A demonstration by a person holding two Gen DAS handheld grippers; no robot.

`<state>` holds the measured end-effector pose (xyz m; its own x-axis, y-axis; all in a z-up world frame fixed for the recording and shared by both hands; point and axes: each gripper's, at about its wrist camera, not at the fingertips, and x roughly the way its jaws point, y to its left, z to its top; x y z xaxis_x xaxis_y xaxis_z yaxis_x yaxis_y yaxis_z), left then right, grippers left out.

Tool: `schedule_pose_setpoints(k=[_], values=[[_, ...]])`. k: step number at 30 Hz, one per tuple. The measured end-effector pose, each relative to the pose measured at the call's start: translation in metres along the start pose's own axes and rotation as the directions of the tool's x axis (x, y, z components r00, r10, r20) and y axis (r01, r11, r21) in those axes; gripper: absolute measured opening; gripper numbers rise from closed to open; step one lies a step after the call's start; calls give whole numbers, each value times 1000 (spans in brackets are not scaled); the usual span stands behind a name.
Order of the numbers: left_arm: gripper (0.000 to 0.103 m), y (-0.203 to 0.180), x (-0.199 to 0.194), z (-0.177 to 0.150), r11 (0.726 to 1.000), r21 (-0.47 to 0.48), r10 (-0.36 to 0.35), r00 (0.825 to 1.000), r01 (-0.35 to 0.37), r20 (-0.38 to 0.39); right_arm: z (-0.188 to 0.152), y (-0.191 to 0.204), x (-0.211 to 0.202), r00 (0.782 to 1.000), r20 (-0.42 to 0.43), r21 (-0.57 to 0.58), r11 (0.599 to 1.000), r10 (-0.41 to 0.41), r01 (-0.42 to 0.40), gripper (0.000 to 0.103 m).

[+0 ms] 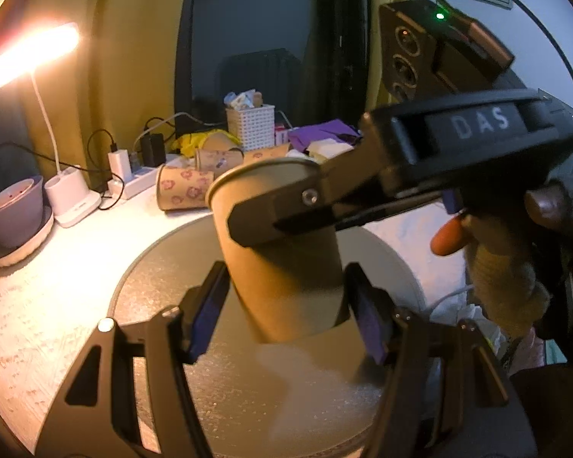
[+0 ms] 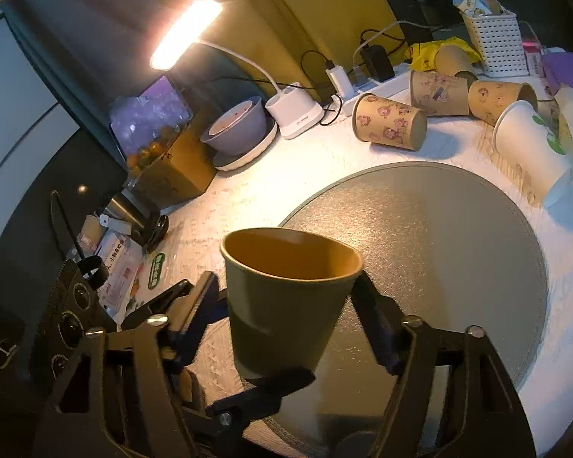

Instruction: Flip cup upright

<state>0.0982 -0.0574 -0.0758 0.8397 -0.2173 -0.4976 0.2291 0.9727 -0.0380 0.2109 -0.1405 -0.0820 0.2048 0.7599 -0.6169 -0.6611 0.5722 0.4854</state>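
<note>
The round grey mat (image 2: pixel 458 236) lies under the raised cup (image 2: pixel 286 297), mouth up and slightly tilted, over the mat's near-left edge. The right gripper (image 1: pixel 282 213) is clamped on the cup's wall. The left gripper (image 1: pixel 286 313) brackets its base, contact unclear; level before lowering.

The plain olive-brown paper cup (image 1: pixel 282 252) (image 2: pixel 286 297) with a rolled rim is mouth-up and lifted clear of the round grey mat (image 1: pixel 217 400) (image 2: pixel 439 252) on the bench — its base hangs above the mat, with a shadow beneath it. It leans slightly, the open mouth wider than the tapered base, and its inside looks empty and warm tan under the lamp light. The wall shows a faint seam band near the bottom — no print on it.
</note>
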Motion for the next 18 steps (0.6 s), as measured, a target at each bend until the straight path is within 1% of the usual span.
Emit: schedule_pose_setpoints(k=[3,4,5,7,11,14,16,18], values=[[64,1,4,0,1000,-2,7,1000,-7,-21,2,-5,4,1000,-6,11,1000,9,-9,71],[66,1,5,0,1000,-5,3,1000,-3,-26,2,-6,6,1000,-8,13,1000,10,-10,70],[71,3,7,-1,1000,-12,-1,999,0,-36,3,-7,7,1000,-8,16,1000,13,-13,70],[77,4,7,-2,1000,-23,-1,999,0,-40,6,-8,10,1000,-11,16,1000,14,-14,70],[77,14,11,-4,998,-66,-1,997,-4,-75,13,-8,13,1000,3,8,1000,1,-1,70],[77,23,12,-7,995,-101,2,995,-11,-96,19,-7,14,999,28,-17,999,-44,44,70],[77,32,11,-10,990,-137,5,994,-20,-113,23,-5,16,993,50,-51,993,-105,108,70],[77,40,10,-13,985,-166,14,991,-36,-130,25,-3,18,987,65,-79,985,-150,155,70]])
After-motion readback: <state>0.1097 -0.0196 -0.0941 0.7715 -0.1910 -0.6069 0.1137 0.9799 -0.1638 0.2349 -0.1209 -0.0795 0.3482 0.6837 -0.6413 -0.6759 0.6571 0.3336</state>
